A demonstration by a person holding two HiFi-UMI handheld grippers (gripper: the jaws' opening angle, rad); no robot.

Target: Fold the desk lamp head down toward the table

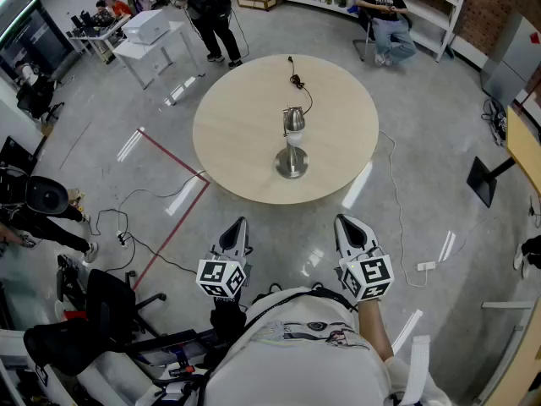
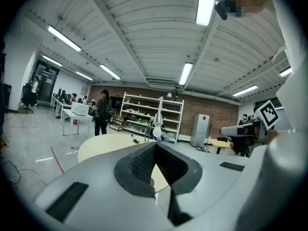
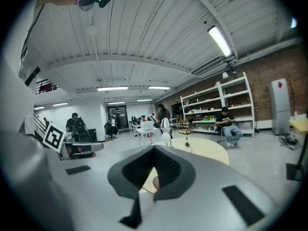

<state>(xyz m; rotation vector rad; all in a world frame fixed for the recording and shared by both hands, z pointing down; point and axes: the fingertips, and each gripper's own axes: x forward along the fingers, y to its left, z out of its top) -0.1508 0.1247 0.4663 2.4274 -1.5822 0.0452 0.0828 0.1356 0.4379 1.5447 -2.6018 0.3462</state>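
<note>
Person's white shirt (image 1: 296,345): filling the bottom of the head view, both grippers being held out just in front of it.
Left gripper (image 1: 238,225): hovering over the grey floor (image 1: 127,100), jaws pressing together, nothing sitting between them.
Right gripper (image 1: 345,222): hovering alongside, jaws likewise pressing together on nothing.
Round table (image 1: 245,134): standing ahead, well apart from both grippers.
Desk lamp (image 1: 292,146): standing near the table's middle, head sitting above its round base, untouched.
Cord (image 1: 297,81): trailing from the lamp toward the table's far edge.
</note>
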